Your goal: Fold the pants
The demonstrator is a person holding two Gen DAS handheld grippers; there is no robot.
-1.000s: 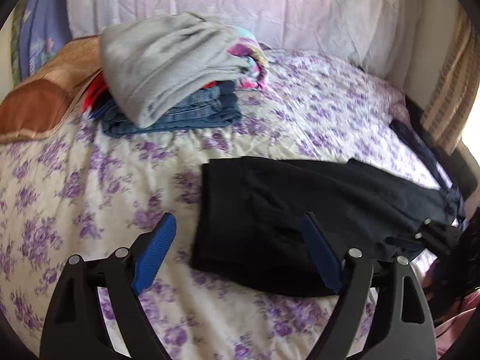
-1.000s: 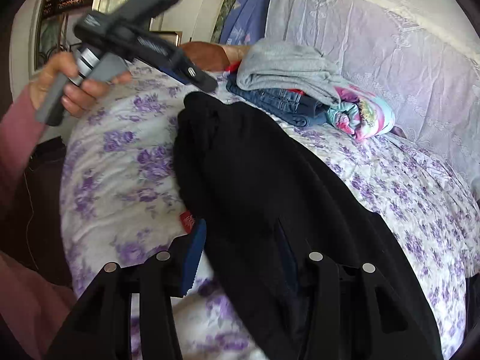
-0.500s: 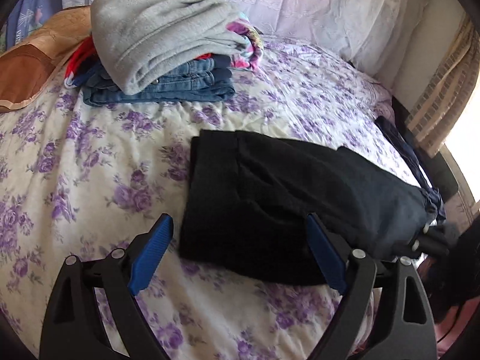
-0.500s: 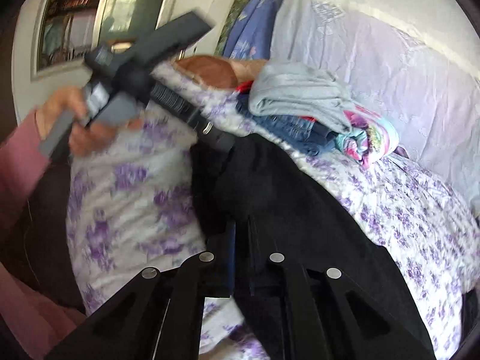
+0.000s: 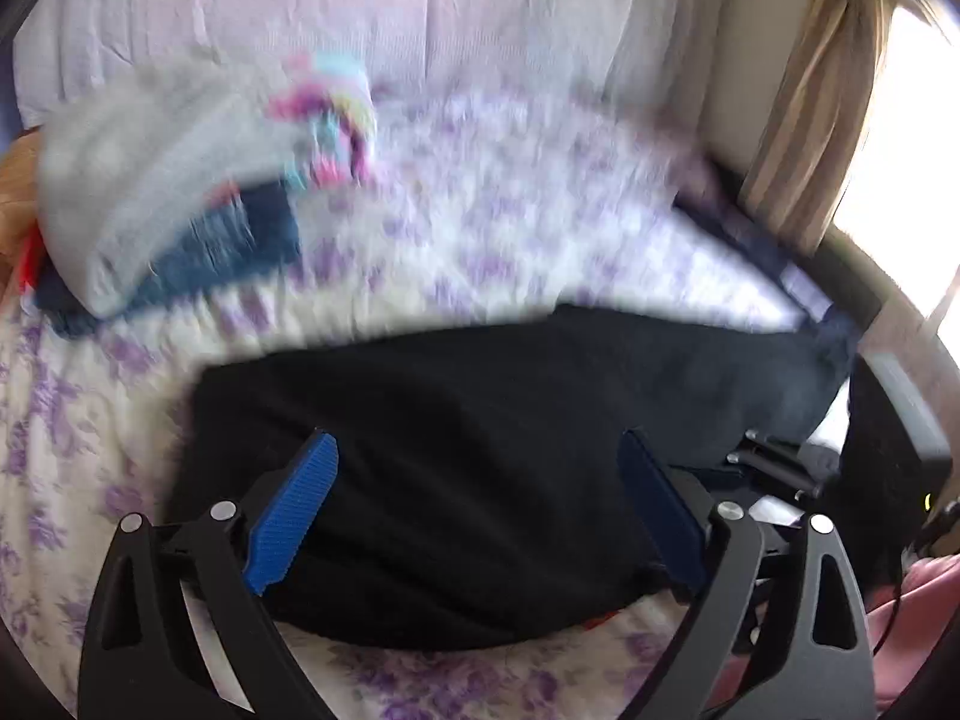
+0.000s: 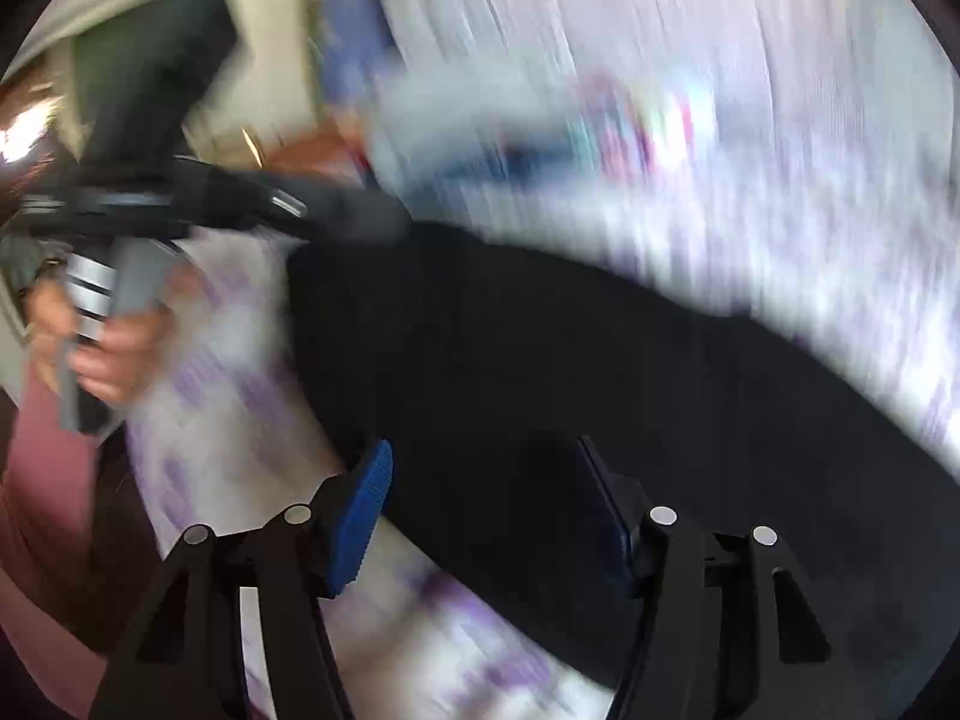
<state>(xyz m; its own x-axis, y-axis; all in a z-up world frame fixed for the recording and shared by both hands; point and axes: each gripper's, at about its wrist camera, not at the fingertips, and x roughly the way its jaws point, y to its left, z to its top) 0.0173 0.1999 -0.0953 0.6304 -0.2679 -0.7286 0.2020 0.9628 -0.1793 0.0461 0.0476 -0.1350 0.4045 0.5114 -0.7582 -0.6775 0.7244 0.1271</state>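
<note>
The black pants [image 5: 480, 480] lay lengthwise-folded at six o'clock on the floral bed [image 5: 540, 192], cross folds remaining, while the left gripper [image 5: 474, 498] and right gripper [image 6: 486, 510] were both opening, gripping nothing.

A bed [image 5: 492, 240] in a white sheet with purple flowers is filling the room's middle, a pale pillow [image 5: 420, 24] leaning at its head. Daylight is pouring through a window [image 5: 900, 138] beside a striped beige curtain [image 5: 804, 138].
</note>
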